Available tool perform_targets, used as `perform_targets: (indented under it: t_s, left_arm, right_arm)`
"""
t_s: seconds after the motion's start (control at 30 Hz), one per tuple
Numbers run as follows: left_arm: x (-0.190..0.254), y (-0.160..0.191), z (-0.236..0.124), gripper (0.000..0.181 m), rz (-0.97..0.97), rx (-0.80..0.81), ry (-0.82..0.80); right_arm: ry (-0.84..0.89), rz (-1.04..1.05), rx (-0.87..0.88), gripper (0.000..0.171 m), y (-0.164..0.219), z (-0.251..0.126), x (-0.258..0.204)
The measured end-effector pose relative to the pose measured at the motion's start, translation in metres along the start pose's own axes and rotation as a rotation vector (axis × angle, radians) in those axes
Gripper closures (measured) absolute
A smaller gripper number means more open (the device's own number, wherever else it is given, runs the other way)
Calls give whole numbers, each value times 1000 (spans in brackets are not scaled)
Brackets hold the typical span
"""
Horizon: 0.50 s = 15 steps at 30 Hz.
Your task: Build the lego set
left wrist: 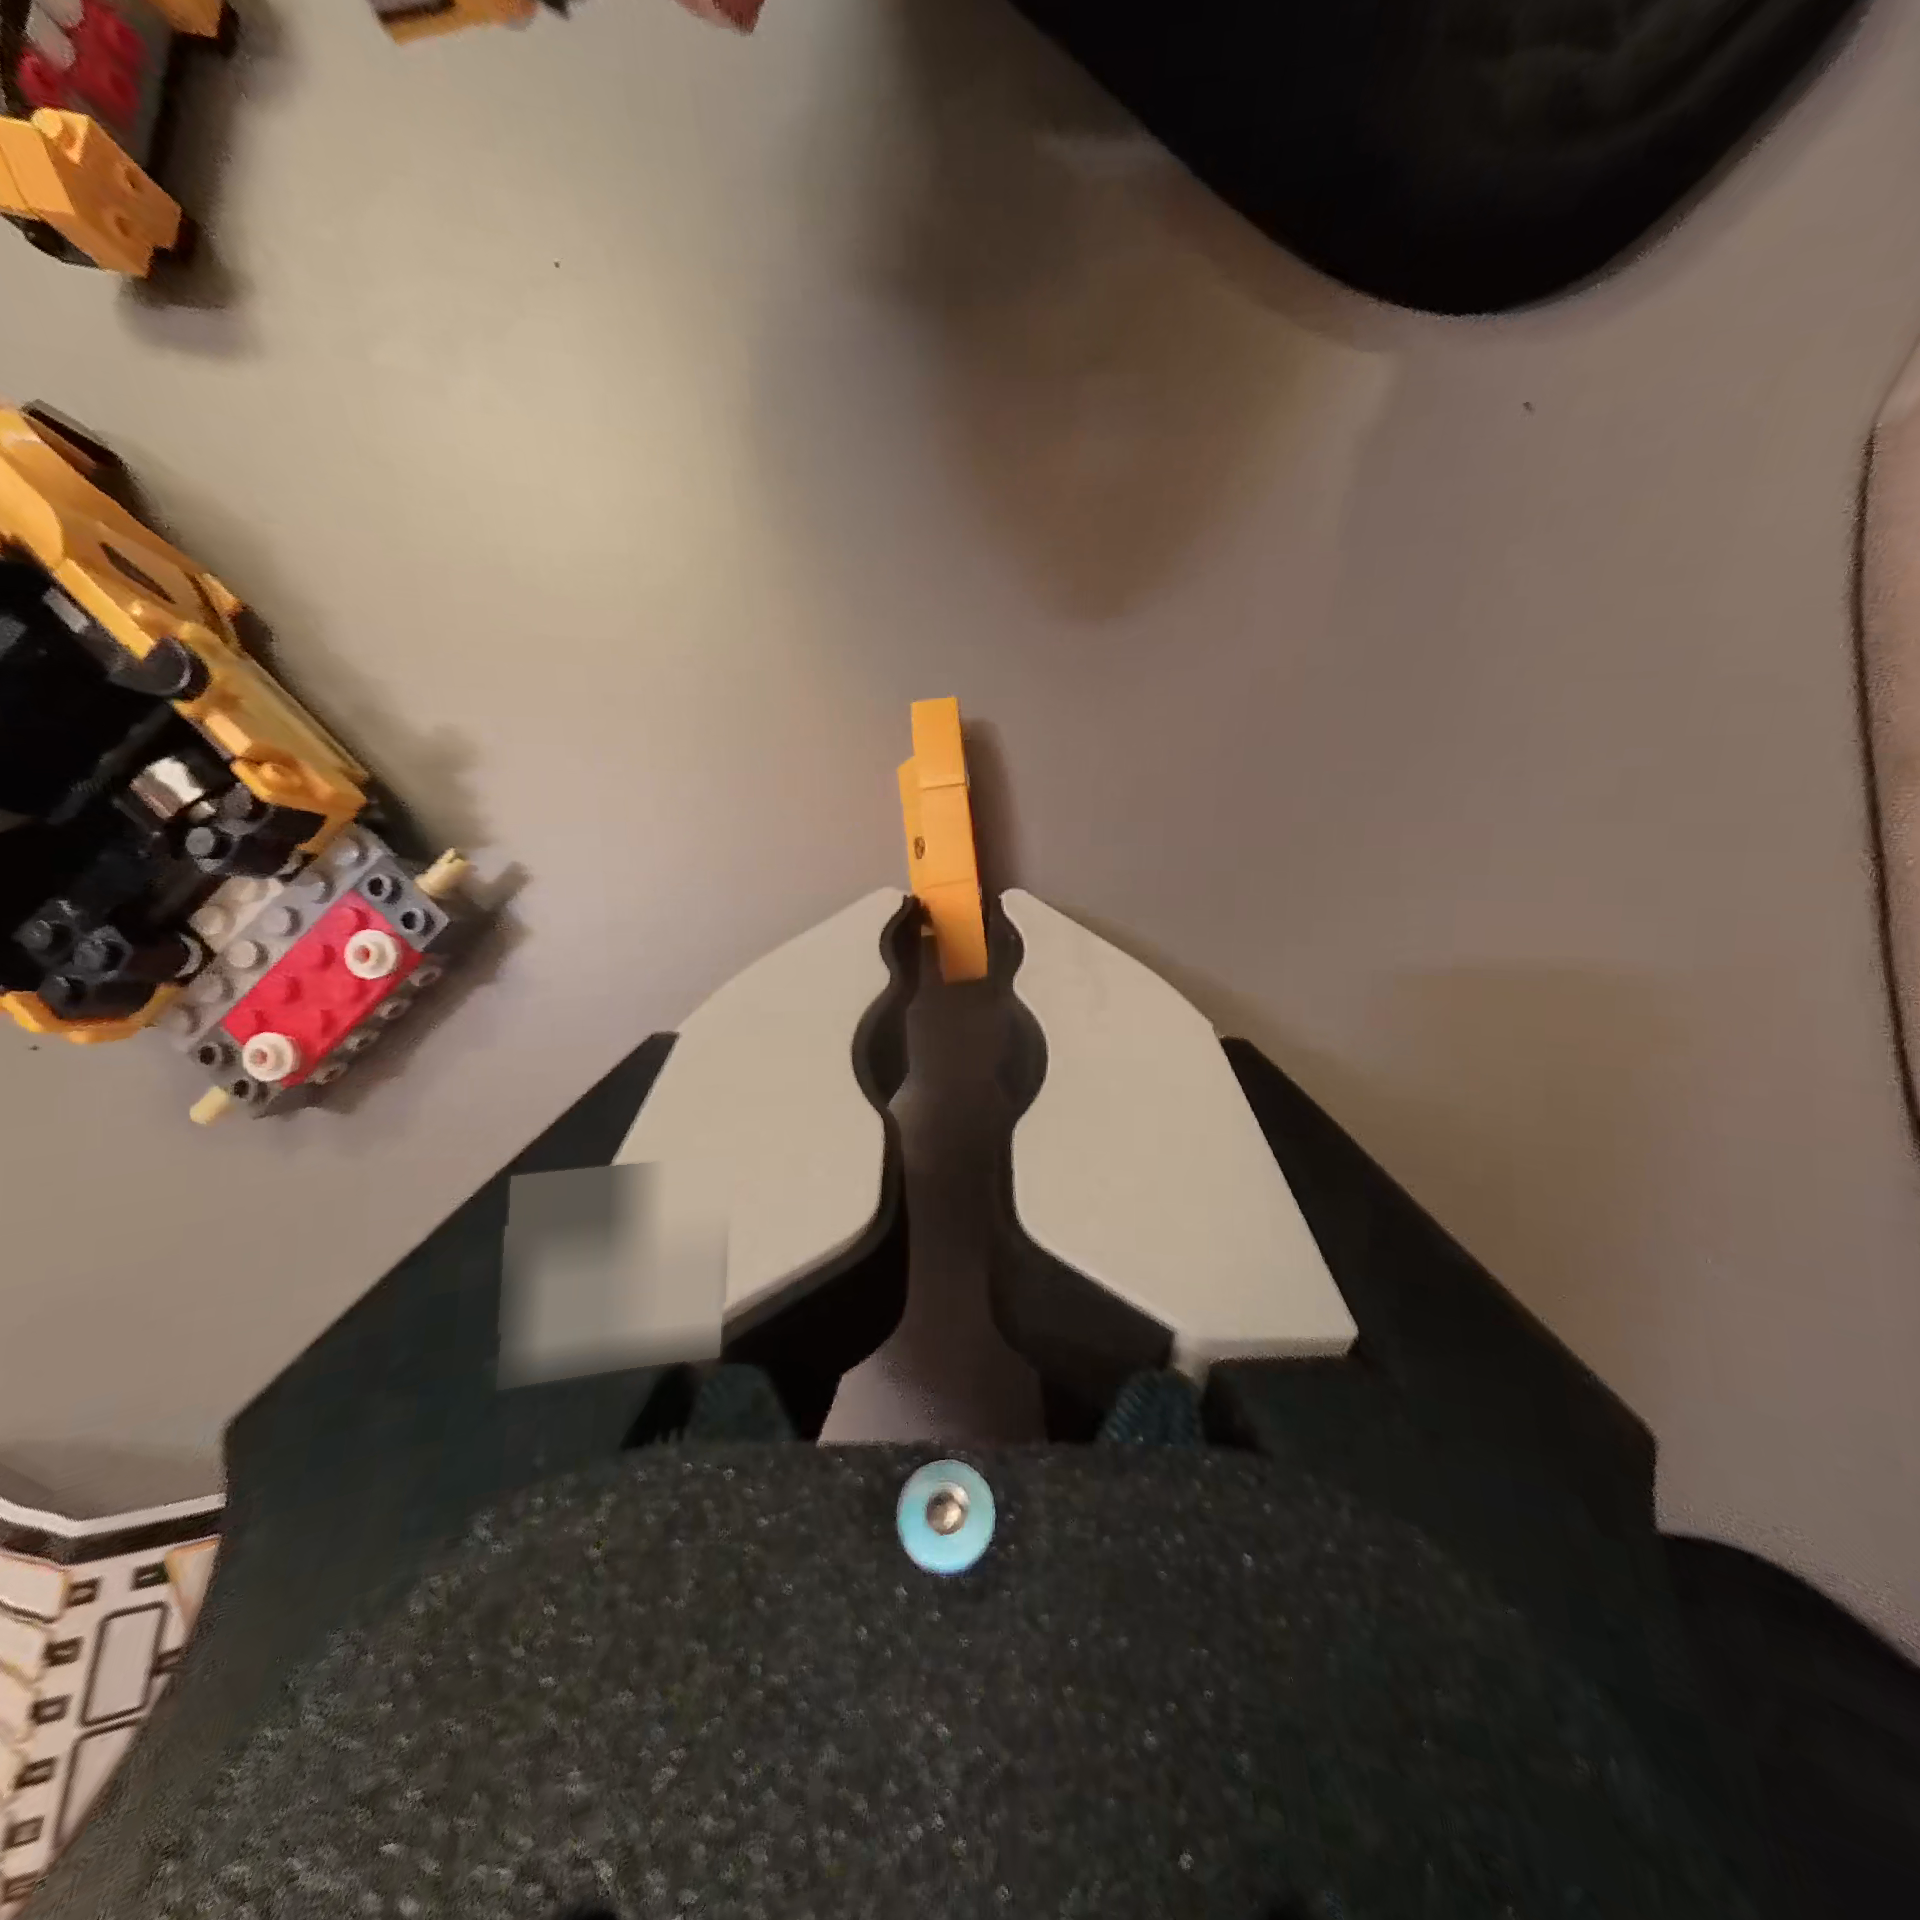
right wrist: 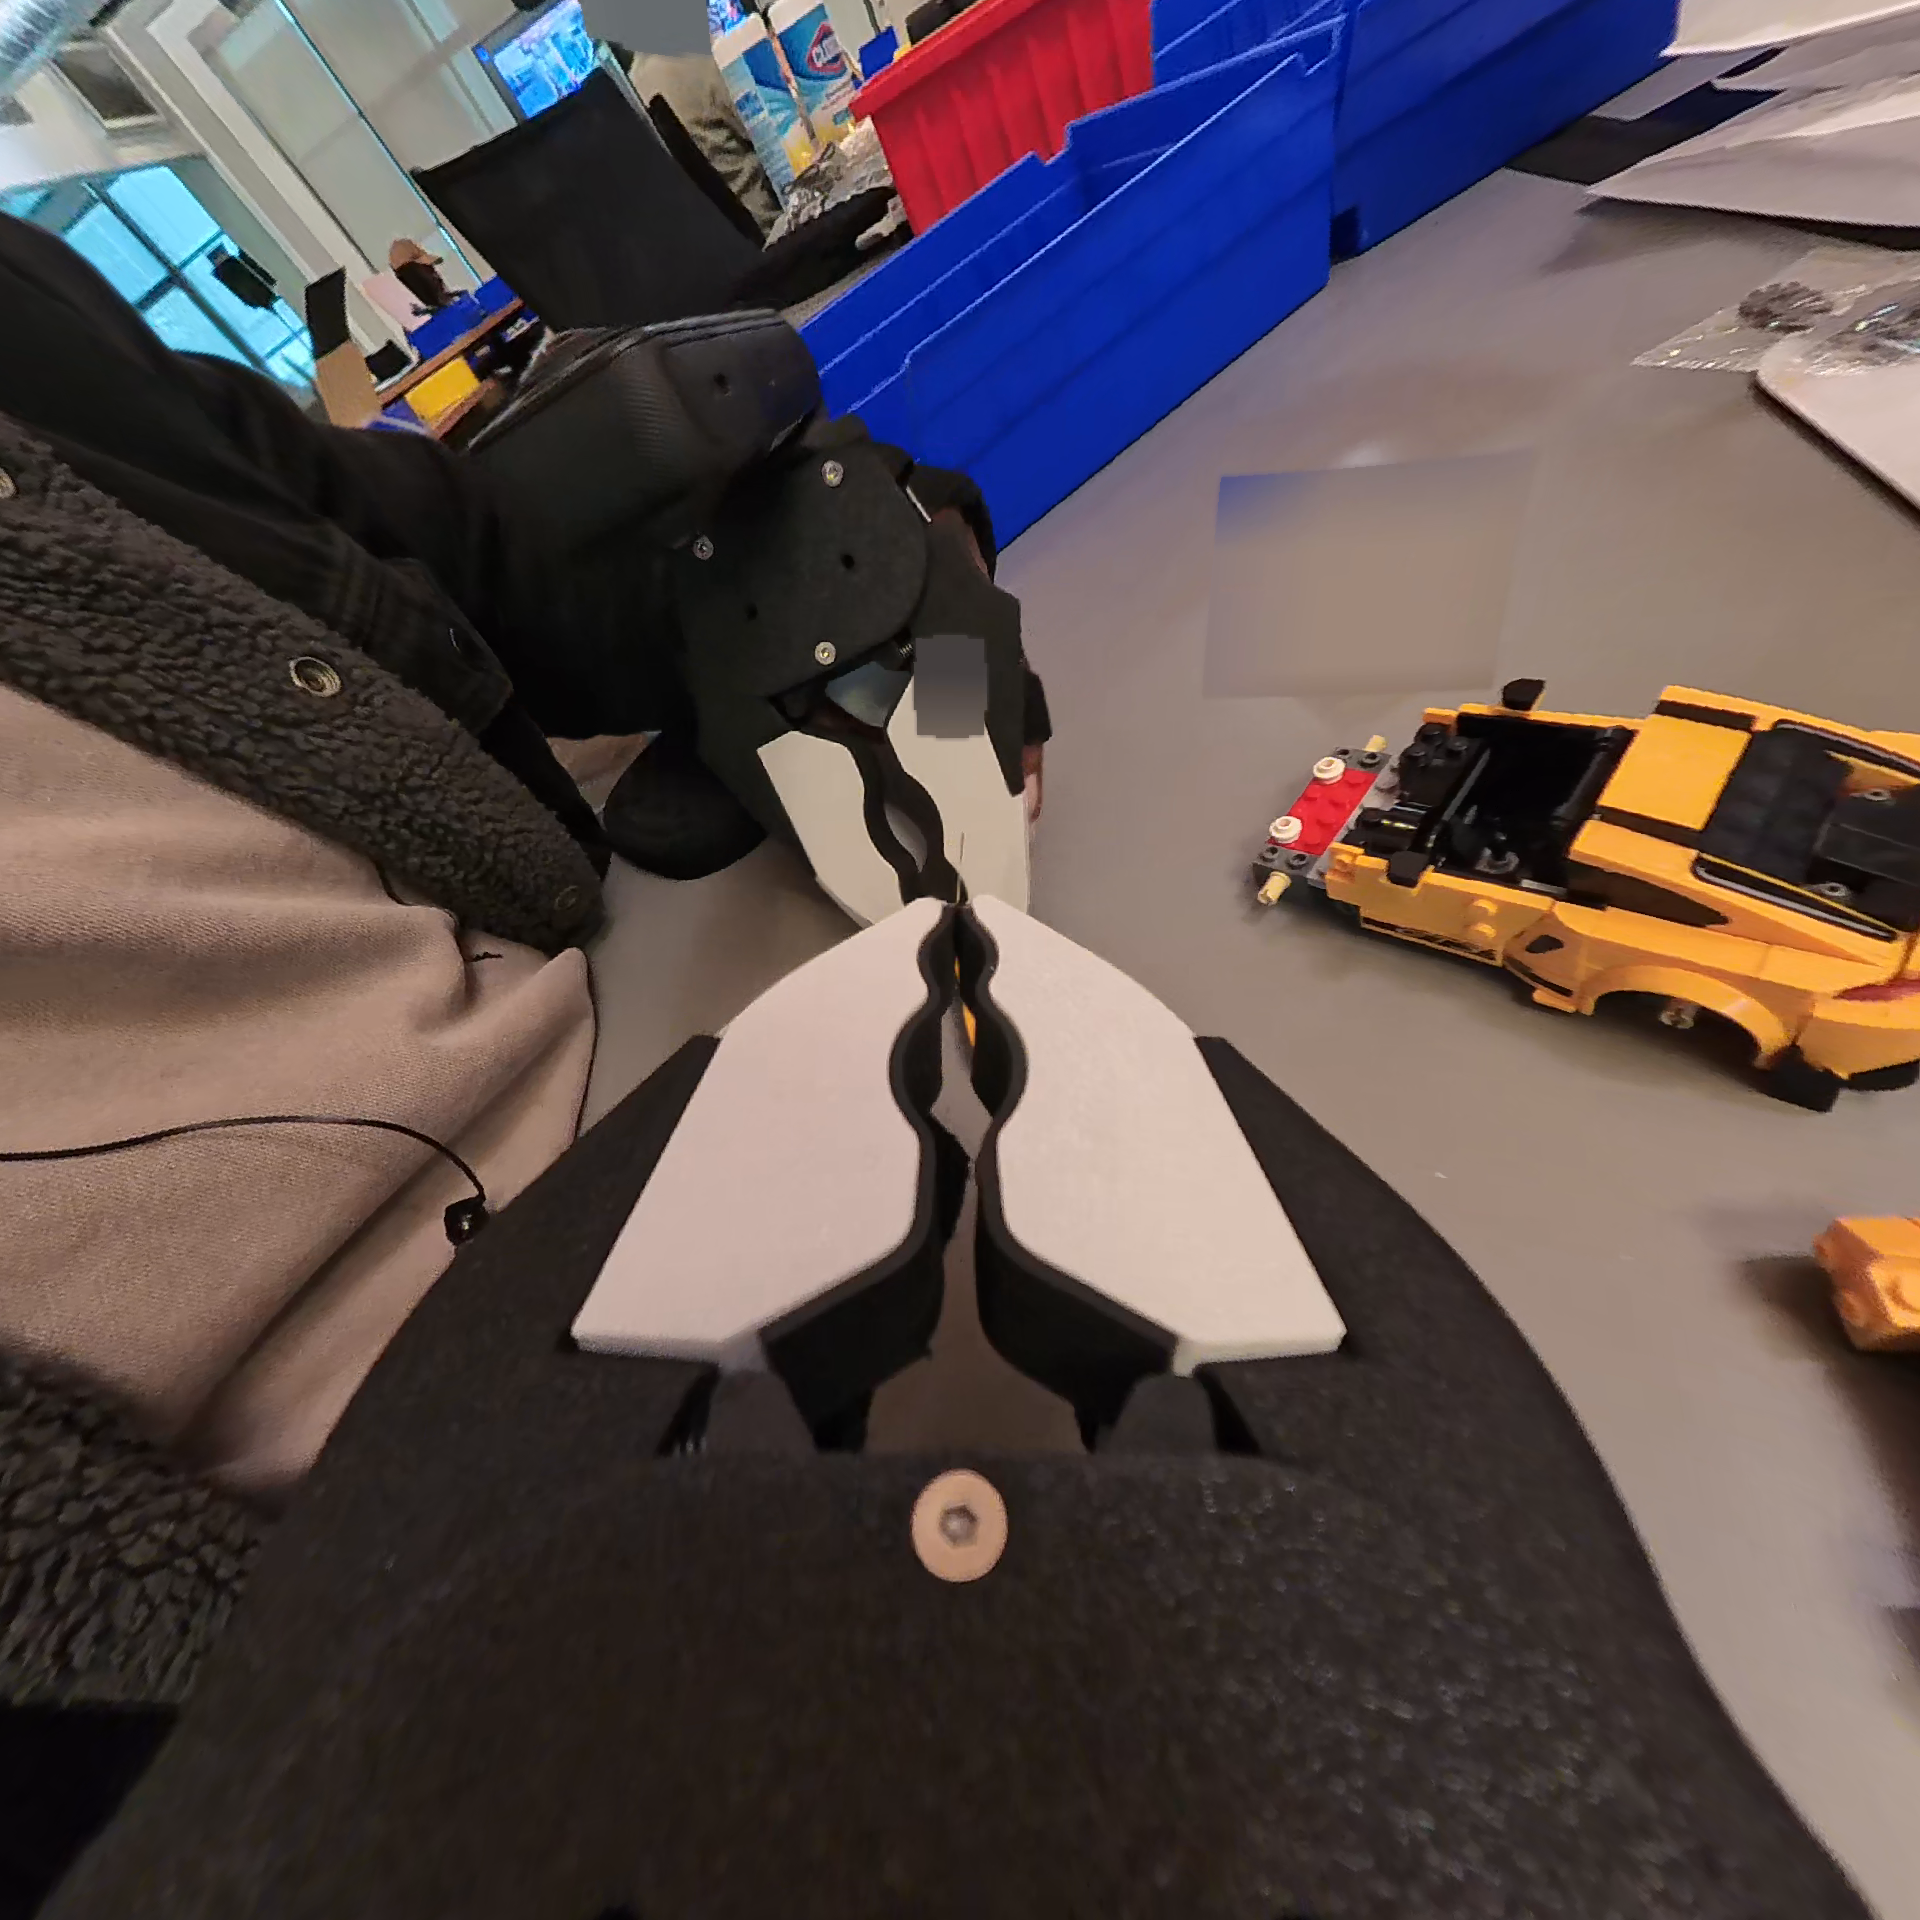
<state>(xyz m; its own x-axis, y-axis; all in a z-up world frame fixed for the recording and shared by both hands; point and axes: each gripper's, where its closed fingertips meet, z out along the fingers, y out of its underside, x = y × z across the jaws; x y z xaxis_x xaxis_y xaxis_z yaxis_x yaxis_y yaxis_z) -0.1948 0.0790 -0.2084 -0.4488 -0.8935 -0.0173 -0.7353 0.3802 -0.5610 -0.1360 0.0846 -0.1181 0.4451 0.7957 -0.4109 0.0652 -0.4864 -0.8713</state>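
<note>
Two claws work over a grey counter [right wrist: 1558, 1195] in an office-like room, blue bins [right wrist: 1091, 301] lining its far edge. Left claw [left wrist: 954, 925] pinches a small yellow lego piece [left wrist: 940, 831] above the counter. Only the right wrist view shows the whole yellow lego car [right wrist: 1621, 883]; the right claw [right wrist: 961, 920] is nearly closed, whether on anything I cannot tell.

Setting: I log this as an office-like lab or workroom. Evidence: grey tabletop [right wrist: 1455, 1195]; blue plastic storage bins [right wrist: 1091, 291] and a red bin [right wrist: 997, 94] stacked along its far edge; containers of cleaning wipes [right wrist: 790, 73]; a screen [right wrist: 540, 62]; large glazed windows [right wrist: 156, 249]; further desks with bins behind.
</note>
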Motion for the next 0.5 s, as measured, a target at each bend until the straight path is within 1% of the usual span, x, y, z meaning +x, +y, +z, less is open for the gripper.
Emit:
perform_targets:
  t_s: [0.07,0.13,0.23,0.33,0.5]
  left_arm:
    - [4,-3,1,167,-13,31,2]
    - [6,-6,-1,159,-30,69,3]
    - [10,-14,-10,155,-68,151,29]
    - [7,-16,-21,152,-90,216,10]
    - [4,-5,-29,154,-84,257,-17]
  right_arm:
    - [-9,-4,-12,171,2,2,-3]
    - [-19,-7,-22,171,3,4,-5]
    - [-29,-5,-33,171,6,7,-7]
    - [-31,3,-46,171,8,10,-6]
    - [-23,27,-63,171,11,14,-4]
